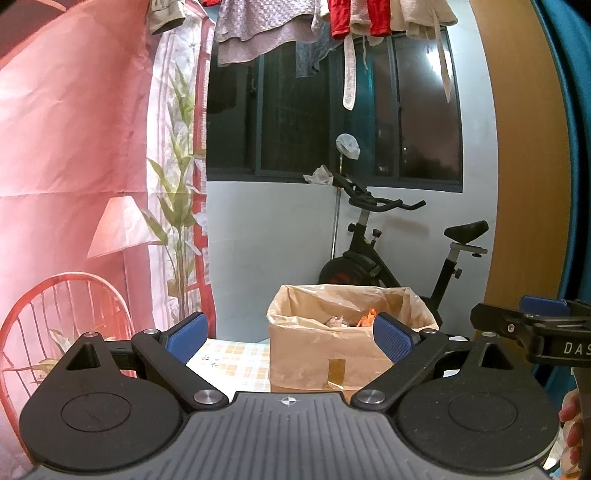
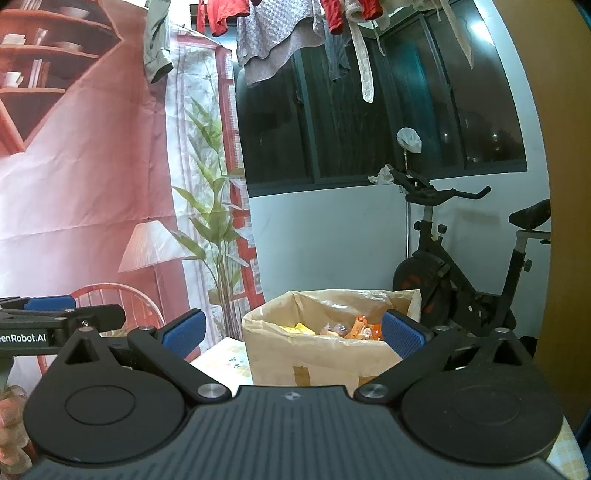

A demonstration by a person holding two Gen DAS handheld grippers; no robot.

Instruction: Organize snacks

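A cardboard box [image 1: 314, 354] lined with a clear plastic bag stands on a checked tablecloth [image 1: 236, 360]. Orange and pale wrapped snacks [image 1: 365, 318] lie inside it. My left gripper [image 1: 289, 334] is open in front of the box with nothing between its blue pads. The right wrist view shows the same box [image 2: 317, 354] holding yellow, pink and orange snack packets [image 2: 360, 328]. My right gripper [image 2: 293, 332] is open and empty, held just short of the box. Each gripper shows at the edge of the other's view: the right one [image 1: 532, 321] and the left one [image 2: 55, 314].
A black exercise bike [image 1: 399, 251] stands behind the table by a dark window. A printed pink backdrop [image 1: 74, 147] with a chair and lamp hangs at the left. Clothes [image 1: 266, 29] hang overhead. A hand [image 1: 572, 424] holds the right gripper's handle.
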